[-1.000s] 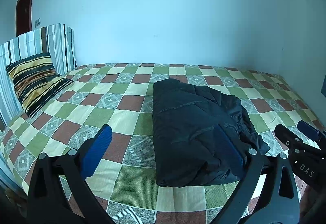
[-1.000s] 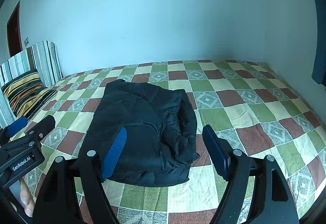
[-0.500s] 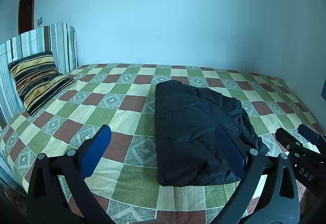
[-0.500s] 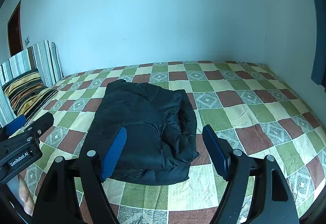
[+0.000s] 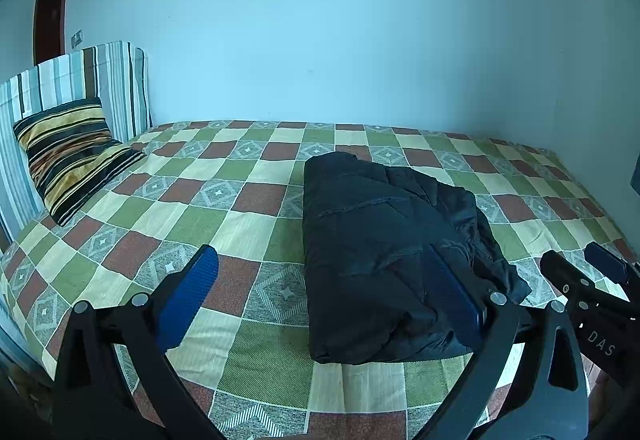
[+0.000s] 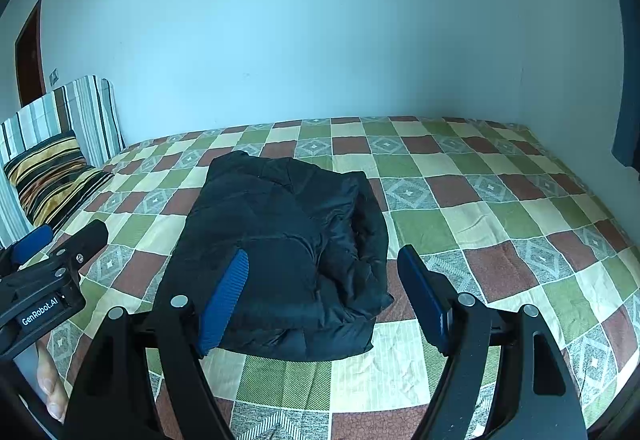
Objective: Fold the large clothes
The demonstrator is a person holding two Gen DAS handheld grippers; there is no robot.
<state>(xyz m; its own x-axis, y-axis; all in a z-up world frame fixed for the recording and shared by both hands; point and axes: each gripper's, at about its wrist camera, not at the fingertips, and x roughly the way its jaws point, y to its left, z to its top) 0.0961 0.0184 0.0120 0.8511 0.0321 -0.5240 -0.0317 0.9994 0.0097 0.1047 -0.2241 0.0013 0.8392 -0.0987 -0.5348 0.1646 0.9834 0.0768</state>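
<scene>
black jacket (image 5: 384, 260) lies folded ahead of both spread tongs.

I see the folded jacket (image 5: 384, 264) lying on the bedspread (image 5: 248, 224), near the bed's front edge and about mid-width. My left gripper (image 5: 320, 300) hangs before its left half, my right gripper (image 6: 324, 300) before its right half, both clear of it. The pillow (image 5: 72, 155) leans on the headboard (image 5: 60, 79), far left.
</scene>
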